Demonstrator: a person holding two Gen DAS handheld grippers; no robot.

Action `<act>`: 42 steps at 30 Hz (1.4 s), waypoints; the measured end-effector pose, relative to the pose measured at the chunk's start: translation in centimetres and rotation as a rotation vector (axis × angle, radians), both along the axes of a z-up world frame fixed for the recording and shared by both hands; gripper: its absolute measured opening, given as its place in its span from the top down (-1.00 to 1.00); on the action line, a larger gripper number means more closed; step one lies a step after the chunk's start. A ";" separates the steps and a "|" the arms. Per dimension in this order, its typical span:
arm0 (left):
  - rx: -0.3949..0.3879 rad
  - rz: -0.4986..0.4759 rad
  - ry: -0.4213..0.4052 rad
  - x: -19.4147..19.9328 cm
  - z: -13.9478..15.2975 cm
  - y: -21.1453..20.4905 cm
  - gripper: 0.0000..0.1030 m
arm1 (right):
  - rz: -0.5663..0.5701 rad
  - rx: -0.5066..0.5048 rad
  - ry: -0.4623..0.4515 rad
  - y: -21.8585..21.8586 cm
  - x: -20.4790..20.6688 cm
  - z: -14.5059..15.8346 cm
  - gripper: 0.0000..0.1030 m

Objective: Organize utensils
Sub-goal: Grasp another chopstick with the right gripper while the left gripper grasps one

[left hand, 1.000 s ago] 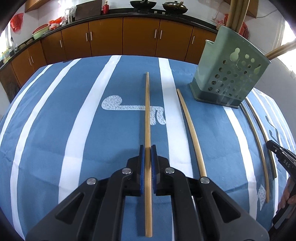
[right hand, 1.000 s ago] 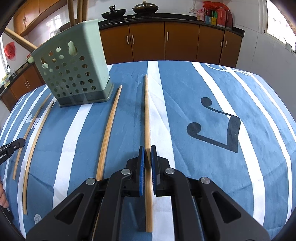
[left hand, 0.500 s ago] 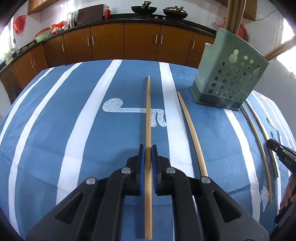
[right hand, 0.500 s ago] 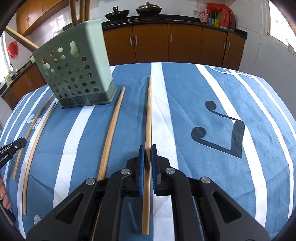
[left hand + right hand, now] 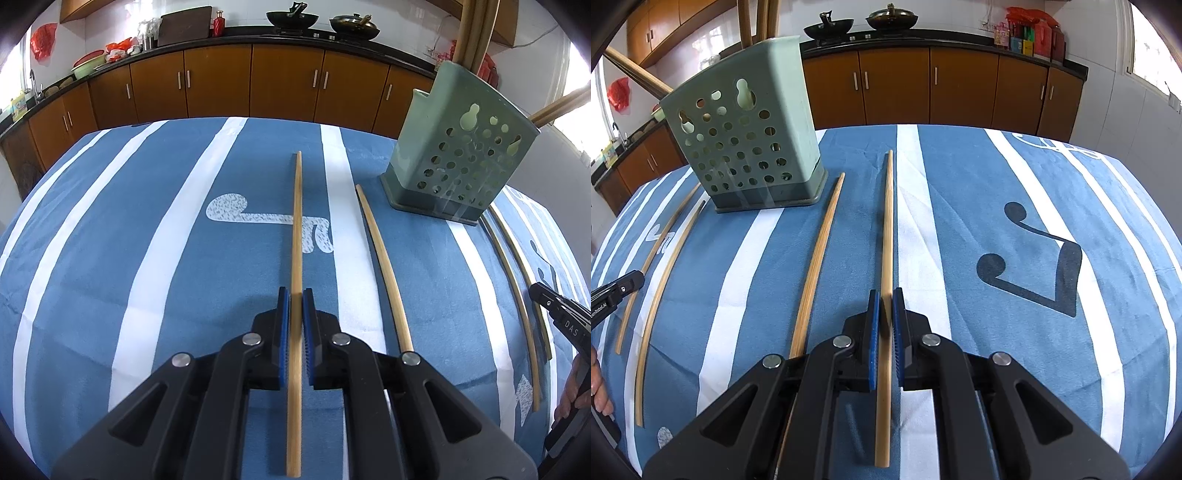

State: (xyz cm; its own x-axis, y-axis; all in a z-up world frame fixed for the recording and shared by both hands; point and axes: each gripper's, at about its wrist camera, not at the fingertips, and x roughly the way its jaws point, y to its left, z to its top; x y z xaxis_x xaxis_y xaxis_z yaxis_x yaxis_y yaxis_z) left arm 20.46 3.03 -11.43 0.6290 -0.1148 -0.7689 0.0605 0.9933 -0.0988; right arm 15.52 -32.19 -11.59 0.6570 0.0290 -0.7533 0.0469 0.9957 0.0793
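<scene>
Bamboo chopstick clamped, open tablecloth leftward

White letters "DAS" stand on the right gripper. Small white print on the left gripper ends in "Robot.AI"; the rest is cut off.

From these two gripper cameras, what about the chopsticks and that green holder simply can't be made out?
- Left wrist view: tops of the chopsticks standing in the green holder, cut off by the top edge.
- Right wrist view: near end of the loose chopstick beside the held chopstick, hidden under the right gripper.
- Both views: the holder's inside, screened by its perforated wall.
- Left wrist view: countertop items, too small.
</scene>
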 end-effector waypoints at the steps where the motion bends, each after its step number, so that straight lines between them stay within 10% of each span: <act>1: 0.000 0.000 0.000 0.0 0.0 0.0 0.81 | 0.000 -0.001 0.000 0.0 0.0 0.0 0.84; 42: 0.059 -0.048 0.012 -2.0 0.7 -0.5 0.85 | -0.007 0.029 -0.045 -0.5 -1.7 1.1 0.85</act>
State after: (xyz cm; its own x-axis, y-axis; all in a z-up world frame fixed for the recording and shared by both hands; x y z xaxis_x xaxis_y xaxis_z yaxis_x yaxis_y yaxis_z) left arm 18.50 2.53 -10.71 0.6141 -0.0991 -0.7830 0.1074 0.9934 -0.0415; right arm 13.81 -32.73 -10.48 0.6908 0.0456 -0.7216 0.0498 0.9926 0.1103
